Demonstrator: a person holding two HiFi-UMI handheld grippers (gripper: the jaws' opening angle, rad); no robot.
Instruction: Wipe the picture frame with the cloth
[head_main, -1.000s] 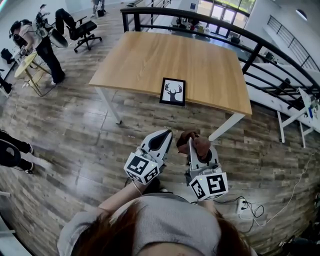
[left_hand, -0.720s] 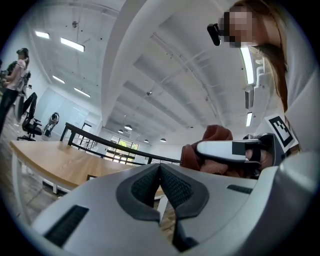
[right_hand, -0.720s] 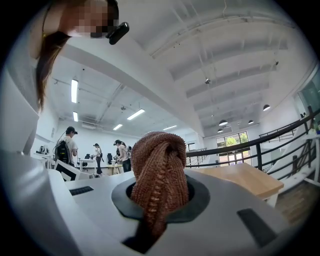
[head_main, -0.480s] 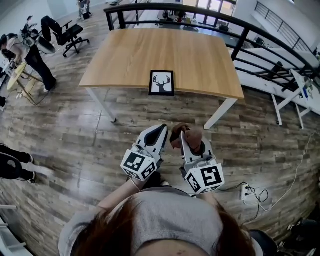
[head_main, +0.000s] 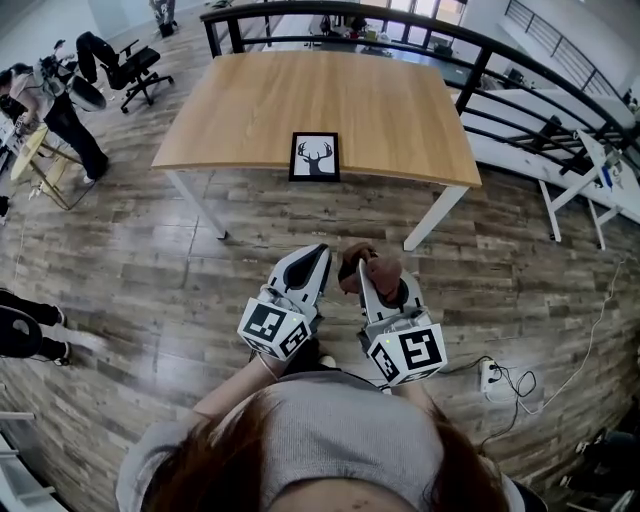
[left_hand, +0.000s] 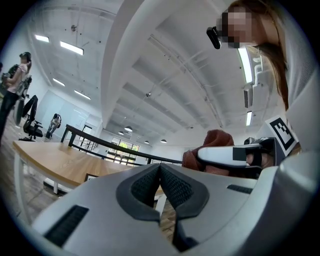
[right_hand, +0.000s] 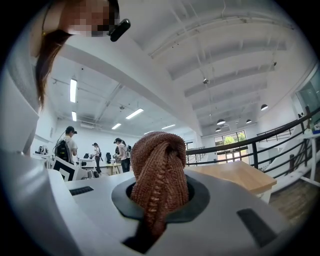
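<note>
A brown knitted cloth (head_main: 354, 268) is pinched in the fingers of the right gripper (head_main: 372, 276), ready for wiping, the left gripper (head_main: 320, 252) is carried with fingers pressed together and empty, and the picture frame (head_main: 314, 157) is set at the tabletop's (head_main: 300, 95) near edge, well ahead.

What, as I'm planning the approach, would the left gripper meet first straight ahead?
The left gripper would probably meet the near table edge, right of the picture frame; height is unclear, so it might pass above.

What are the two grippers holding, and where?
The right gripper pinches the brown cloth by a bunched fold, the rest bulging out past its tips. The left gripper is shut on nothing.
</note>
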